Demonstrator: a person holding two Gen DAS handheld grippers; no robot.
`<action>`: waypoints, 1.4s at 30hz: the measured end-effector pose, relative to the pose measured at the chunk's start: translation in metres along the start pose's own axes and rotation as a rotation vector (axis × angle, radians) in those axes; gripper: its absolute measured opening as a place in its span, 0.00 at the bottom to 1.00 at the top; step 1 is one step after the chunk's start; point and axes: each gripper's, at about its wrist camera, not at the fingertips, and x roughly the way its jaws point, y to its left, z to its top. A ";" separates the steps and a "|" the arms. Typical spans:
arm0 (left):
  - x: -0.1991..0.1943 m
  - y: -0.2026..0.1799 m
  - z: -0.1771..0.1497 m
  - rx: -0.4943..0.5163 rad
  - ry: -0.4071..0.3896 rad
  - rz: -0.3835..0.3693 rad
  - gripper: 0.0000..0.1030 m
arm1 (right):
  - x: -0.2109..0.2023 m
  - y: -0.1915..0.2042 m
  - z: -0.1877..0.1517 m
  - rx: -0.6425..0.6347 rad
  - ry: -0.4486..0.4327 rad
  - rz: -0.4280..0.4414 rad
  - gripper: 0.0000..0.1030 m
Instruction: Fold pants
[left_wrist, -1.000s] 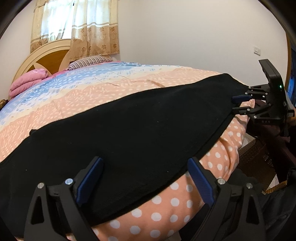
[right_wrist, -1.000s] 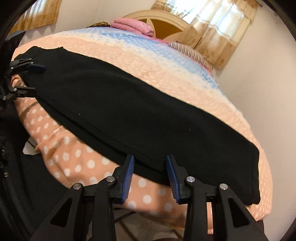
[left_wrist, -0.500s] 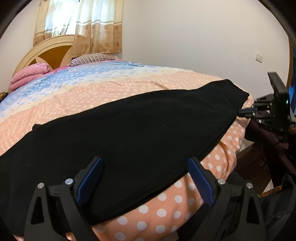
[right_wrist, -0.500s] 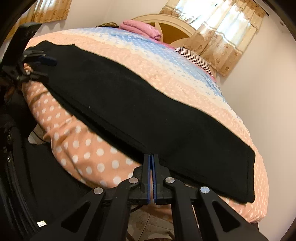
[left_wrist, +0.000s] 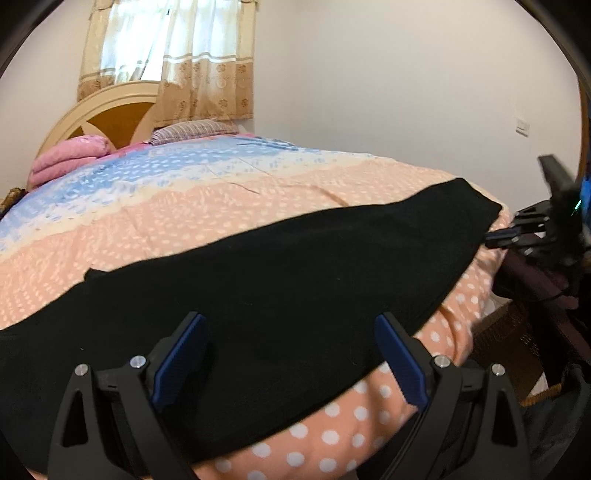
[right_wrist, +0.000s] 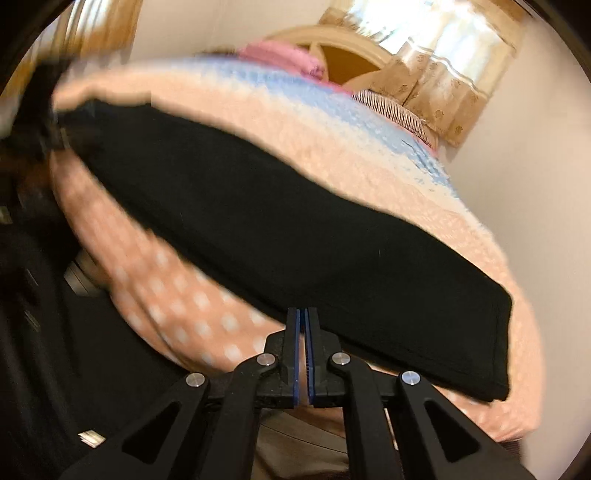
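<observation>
The black pants (left_wrist: 280, 280) lie flat in a long band along the near edge of the bed, and they also show in the right wrist view (right_wrist: 295, 236). My left gripper (left_wrist: 288, 350) is open, its blue-padded fingers spread over the pants' near edge. My right gripper (right_wrist: 304, 321) is shut at the pants' near hem; whether cloth is pinched between the pads is not clear. In the left wrist view the right gripper (left_wrist: 506, 236) sits at the pants' far right end.
The bed has a peach and blue dotted quilt (left_wrist: 184, 206), a striped pillow (left_wrist: 192, 131), a folded pink blanket (left_wrist: 70, 158) and a round headboard (left_wrist: 110, 110). Dark furniture (left_wrist: 535, 288) stands right of the bed. Floor (right_wrist: 295, 443) lies below the mattress edge.
My right gripper closed from open to shut at the pants' hem and is moving; its view is now blurred. My left gripper stayed open and rose slightly over the pants.
</observation>
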 end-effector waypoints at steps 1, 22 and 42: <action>0.003 0.002 0.000 -0.003 0.009 0.008 0.92 | -0.002 -0.002 0.007 0.043 -0.034 0.034 0.04; 0.021 0.005 -0.004 -0.006 0.114 0.102 0.97 | 0.051 0.036 0.025 0.148 0.060 0.123 0.45; -0.071 0.179 -0.019 -0.107 0.079 0.559 0.97 | 0.086 0.096 0.054 0.063 0.023 0.241 0.41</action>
